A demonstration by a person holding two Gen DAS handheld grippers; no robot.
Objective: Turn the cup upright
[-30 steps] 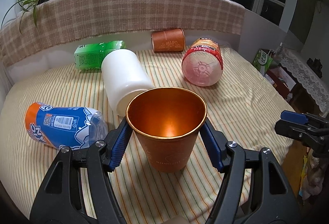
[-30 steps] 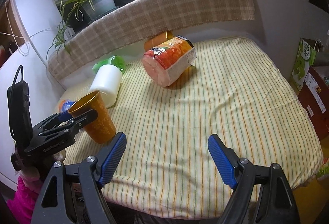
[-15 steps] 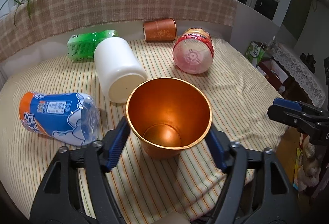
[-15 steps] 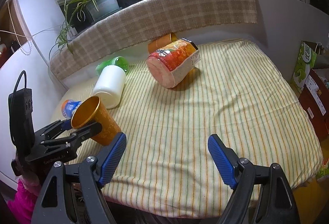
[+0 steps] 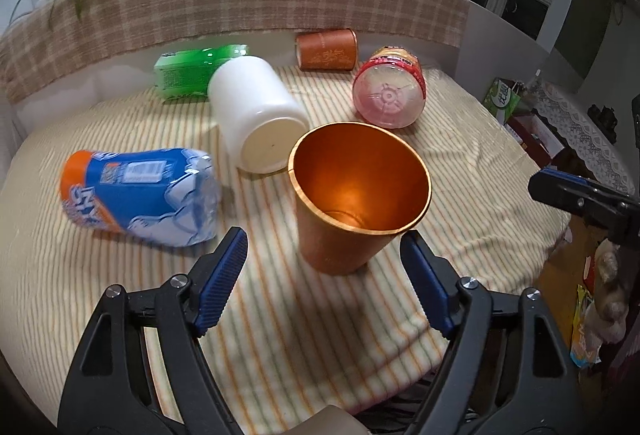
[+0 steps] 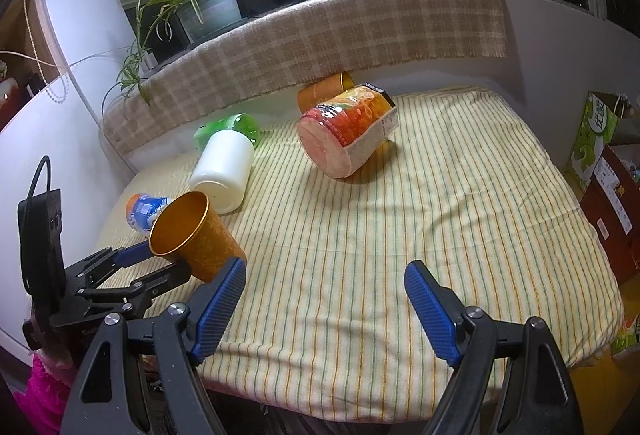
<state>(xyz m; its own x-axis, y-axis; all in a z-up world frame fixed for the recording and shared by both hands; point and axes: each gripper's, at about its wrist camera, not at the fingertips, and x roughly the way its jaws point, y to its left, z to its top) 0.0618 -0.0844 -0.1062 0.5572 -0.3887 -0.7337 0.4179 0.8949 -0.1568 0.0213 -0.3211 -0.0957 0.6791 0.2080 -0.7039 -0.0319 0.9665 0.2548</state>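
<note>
An orange metal cup [image 5: 352, 203] stands on the striped cloth with its mouth up, leaning a little; it also shows in the right wrist view [image 6: 192, 235]. My left gripper [image 5: 324, 259] is open, its blue pads apart from the cup and just short of it. In the right wrist view the left gripper [image 6: 132, 267] sits beside the cup's base. My right gripper [image 6: 324, 311] is open and empty above the table's front edge. A second orange cup [image 5: 326, 49] lies on its side at the back.
A white jar [image 5: 252, 115], a green bottle [image 5: 192, 69], a blue-labelled bottle [image 5: 136, 195] and a red-lidded jar [image 5: 388, 95] lie on their sides on the striped tablecloth [image 6: 400, 215]. Boxes [image 6: 608, 171] stand off the table's right edge.
My left gripper has opened, let go of the orange cup and drawn back. The cup now stands free on the cloth. The right gripper has barely moved.
</note>
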